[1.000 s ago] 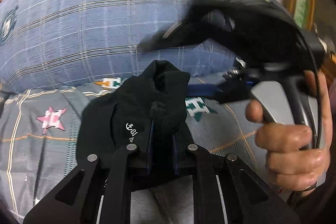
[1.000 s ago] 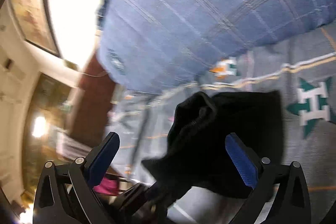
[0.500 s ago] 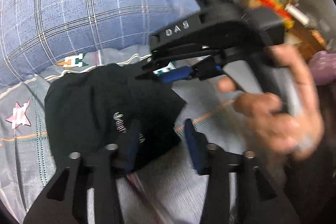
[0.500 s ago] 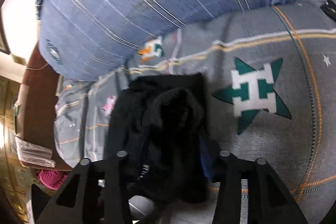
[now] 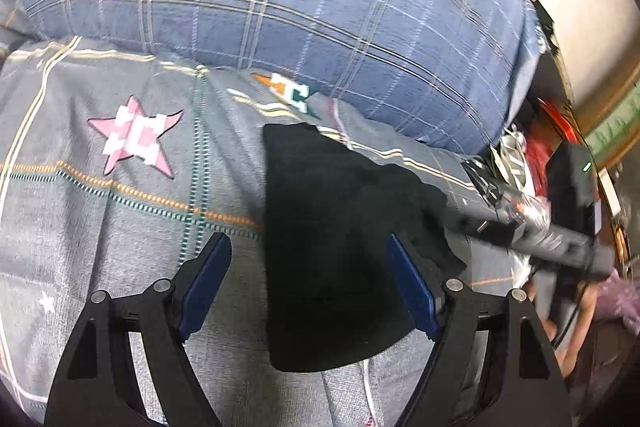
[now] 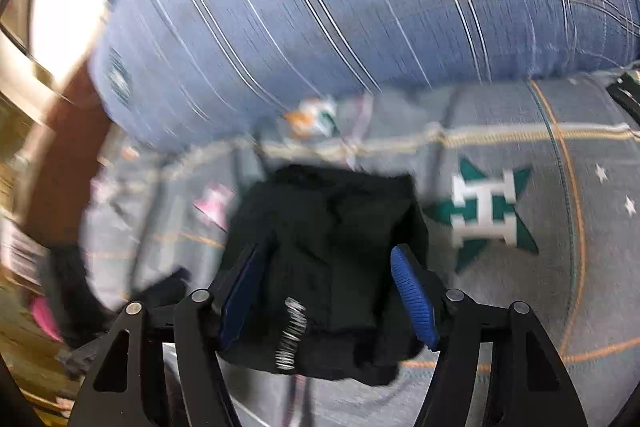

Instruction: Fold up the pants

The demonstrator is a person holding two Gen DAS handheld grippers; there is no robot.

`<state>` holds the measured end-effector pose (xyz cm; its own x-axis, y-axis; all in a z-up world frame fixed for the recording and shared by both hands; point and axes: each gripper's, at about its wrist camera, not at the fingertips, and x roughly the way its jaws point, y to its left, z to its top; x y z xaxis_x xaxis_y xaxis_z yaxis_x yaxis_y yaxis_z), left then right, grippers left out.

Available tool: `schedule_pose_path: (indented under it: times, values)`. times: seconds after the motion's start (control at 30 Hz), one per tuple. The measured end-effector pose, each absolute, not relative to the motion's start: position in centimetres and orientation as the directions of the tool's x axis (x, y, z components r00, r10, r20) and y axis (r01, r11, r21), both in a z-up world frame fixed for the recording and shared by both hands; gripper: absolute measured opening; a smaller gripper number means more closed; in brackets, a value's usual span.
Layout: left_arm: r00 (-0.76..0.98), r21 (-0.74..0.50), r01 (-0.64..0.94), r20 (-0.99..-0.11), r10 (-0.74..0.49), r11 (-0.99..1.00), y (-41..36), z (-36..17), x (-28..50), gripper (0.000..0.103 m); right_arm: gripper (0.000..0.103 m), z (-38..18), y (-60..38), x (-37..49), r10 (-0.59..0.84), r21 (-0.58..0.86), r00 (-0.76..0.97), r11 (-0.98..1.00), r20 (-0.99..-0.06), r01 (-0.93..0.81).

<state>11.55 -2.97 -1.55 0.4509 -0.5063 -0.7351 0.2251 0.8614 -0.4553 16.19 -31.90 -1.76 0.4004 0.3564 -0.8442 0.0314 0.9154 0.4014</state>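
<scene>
The black pants (image 5: 336, 247) lie folded into a small flat bundle on the grey star-patterned bedspread (image 5: 120, 227). My left gripper (image 5: 308, 287) is open, its blue-padded jaws spread wide above the bundle, holding nothing. In the right wrist view the pants (image 6: 332, 267) show white lettering near the front edge. My right gripper (image 6: 326, 295) is open, its jaws on either side of the bundle without pinching it. The right tool and the hand holding it appear blurred in the left wrist view (image 5: 552, 243).
A large blue plaid pillow (image 5: 280, 7) lies just behind the pants. A pink star (image 5: 136, 139) and a green star (image 6: 484, 215) mark the bedspread. Clutter (image 5: 532, 155) sits at the bed's right edge by the wall.
My left gripper let go of the pants and opened wide. The right gripper shut on the bundle half a second ago and has opened again. The pants now lie flat on the bed.
</scene>
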Motion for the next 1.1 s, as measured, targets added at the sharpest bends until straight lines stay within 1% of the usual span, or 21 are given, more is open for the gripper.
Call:
schedule_pose_path:
  times: [0.07,0.1,0.13,0.2,0.23,0.3,0.37,0.43,0.5,0.53,0.6,0.63,0.67,0.7,0.73,0.83,0.93,1.0,1.03,1.07,1.1]
  values:
    - [0.440,-0.436,0.222,-0.753,-0.489,0.872,-3.2,-1.9,11.8,0.080,0.046,-3.1,-31.5,16.3,0.326,0.366,0.355,0.929,-0.876,0.052]
    - [0.431,-0.432,0.225,-0.760,-0.487,0.873,-3.6,-2.1,11.7,0.080,0.040,-3.6,-31.1,16.3,0.311,0.346,0.339,0.937,-0.888,0.046]
    - [0.422,-0.431,0.229,-0.764,-0.488,0.873,-3.9,-2.2,11.7,0.080,0.032,-3.9,-30.8,16.3,0.303,0.335,0.335,0.942,-0.892,0.038]
    - [0.397,-0.419,0.247,-0.779,-0.485,0.874,-4.4,-2.8,11.7,0.080,0.024,-4.5,-30.2,16.5,0.251,0.281,0.322,0.959,-0.913,0.046]
    - [0.390,-0.407,0.254,-0.787,-0.478,0.877,-4.7,-2.9,11.6,0.080,0.009,-4.5,-29.9,16.4,0.224,0.251,0.314,0.967,-0.923,0.049]
    - [0.388,-0.391,0.264,-0.794,-0.468,0.882,-4.9,-2.9,11.3,0.080,0.004,-2.9,-30.1,15.4,0.222,0.258,0.358,0.965,-0.907,0.054]
    - [0.379,-0.387,0.271,-0.799,-0.467,0.881,-5.1,-3.1,11.2,0.080,0.004,-1.7,-29.9,14.7,0.202,0.240,0.399,0.970,-0.894,0.046]
    - [0.359,-0.384,0.272,-0.810,-0.463,0.882,-5.5,-3.7,11.3,0.080,0.004,-2.6,-30.1,15.0,0.178,0.214,0.371,0.975,-0.912,0.059]
    - [0.332,-0.372,0.268,-0.830,-0.448,0.889,-5.9,-4.6,11.5,0.080,0.008,-4.6,-30.2,15.8,0.183,0.211,0.304,0.975,-0.935,0.063]
    - [0.328,-0.374,0.265,-0.832,-0.448,0.889,-6.0,-4.8,11.5,0.080,0.010,-4.6,-30.3,15.8,0.186,0.215,0.306,0.975,-0.934,0.063]
    - [0.332,-0.382,0.258,-0.828,-0.453,0.887,-5.8,-4.7,11.6,0.080,0.020,-3.3,-30.7,15.4,0.208,0.241,0.344,0.969,-0.916,0.054]
    - [0.336,-0.390,0.257,-0.822,-0.460,0.884,-5.5,-4.4,11.6,0.080,0.040,-2.4,-31.1,15.1,0.229,0.266,0.379,0.963,-0.896,0.047]
    - [0.341,-0.394,0.253,-0.818,-0.463,0.883,-5.3,-4.3,11.7,0.080,0.072,-1.9,-31.6,14.8,0.243,0.285,0.404,0.957,-0.882,0.047]
    - [0.352,-0.401,0.245,-0.812,-0.466,0.883,-5.0,-4.0,11.9,0.080,0.083,-1.3,-32.2,14.5,0.252,0.305,0.433,0.951,-0.865,0.055]
    - [0.355,-0.406,0.239,-0.809,-0.469,0.882,-4.8,-4.0,12.0,0.080,0.090,-1.0,-32.7,14.3,0.254,0.318,0.452,0.945,-0.855,0.071]
    - [0.331,-0.448,0.212,-0.803,-0.495,0.869,-4.4,-4.2,13.2,0.080,0.090,-1.7,-34.3,14.6,0.307,0.397,0.438,0.909,-0.845,0.128]
    - [0.265,-0.490,0.190,-0.809,-0.525,0.851,-4.7,-4.6,14.8,0.080,0.089,-3.9,-35.2,15.6,0.367,0.451,0.365,0.874,-0.856,0.181]
    - [0.234,-0.501,0.186,-0.813,-0.533,0.845,-5.1,-4.6,15.7,0.079,0.082,-4.9,-35.5,15.7,0.418,0.496,0.336,0.847,-0.844,0.190]
    - [0.226,-0.512,0.187,-0.808,-0.543,0.839,-5.2,-4.6,16.0,0.076,0.074,-5.2,-35.3,15.7,0.451,0.524,0.327,0.832,-0.831,0.182]
    - [0.218,-0.522,0.191,-0.803,-0.554,0.831,-5.3,-4.6,16.0,0.073,0.073,-5.2,-34.9,15.7,0.457,0.526,0.323,0.832,-0.829,0.174]
    - [0.215,-0.530,0.196,-0.798,-0.563,0.825,-5.4,-4.8,16.0,0.065,0.073,-4.9,-34.5,15.8,0.443,0.510,0.324,0.846,-0.836,0.157]
